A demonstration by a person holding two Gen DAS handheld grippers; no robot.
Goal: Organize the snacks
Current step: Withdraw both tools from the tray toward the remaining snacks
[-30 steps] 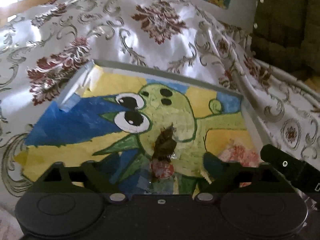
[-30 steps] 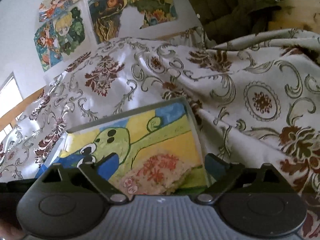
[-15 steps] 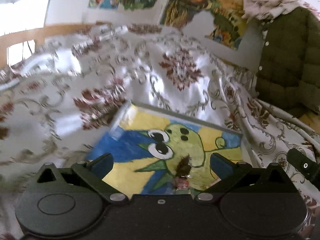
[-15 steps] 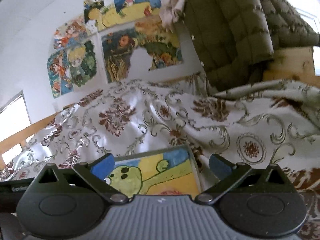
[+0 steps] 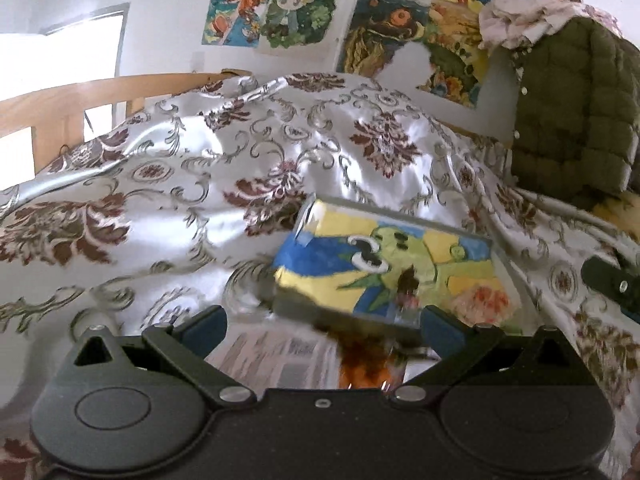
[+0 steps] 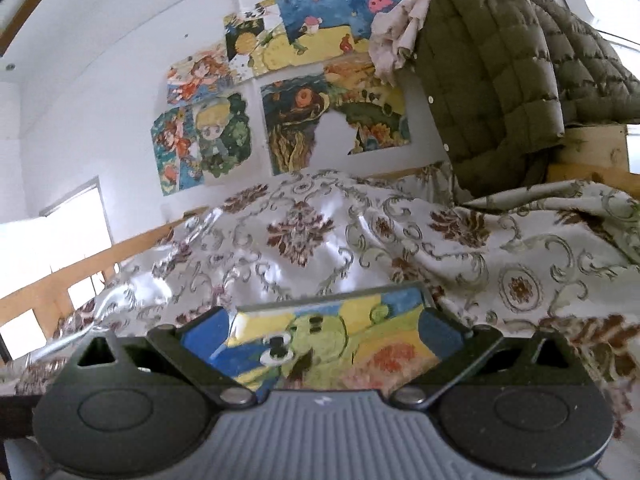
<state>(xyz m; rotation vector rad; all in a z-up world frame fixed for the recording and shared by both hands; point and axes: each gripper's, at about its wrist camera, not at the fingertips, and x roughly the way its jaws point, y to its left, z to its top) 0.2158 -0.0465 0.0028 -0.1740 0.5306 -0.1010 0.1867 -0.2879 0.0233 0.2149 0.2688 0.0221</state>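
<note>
A shallow rectangular tray (image 5: 312,236) with pale grey walls lies on a shiny white cloth (image 5: 168,184) patterned with maroon flowers and grey scrolls. The tray floor is painted with a green cartoon creature on blue and yellow.

Inside the tray are two snacks. A small dark brown snack in a clear wrapper (image 5: 408,284) sits near the middle of the floor. A flat pale packet with red-orange print (image 5: 484,300) lies in the near right corner.

The left gripper (image 5: 322,330) is released, its blue-padded fingers (image 5: 204,326) spread wide with nothing between them, on the near side of the tray. Just beyond it, outside the tray's near wall, lie a blurred white printed packet (image 5: 276,356) and an orange-brown wrapped item (image 5: 368,364).

The right gripper (image 6: 320,332) is also released, its jaws wide apart and empty, facing the tray from the near side. Part of it shows as a black bar at the right edge of the left wrist view.

On the far wall hang colourful paintings (image 6: 208,140). A quilted olive-green jacket (image 6: 492,80) hangs at the far right.
</note>
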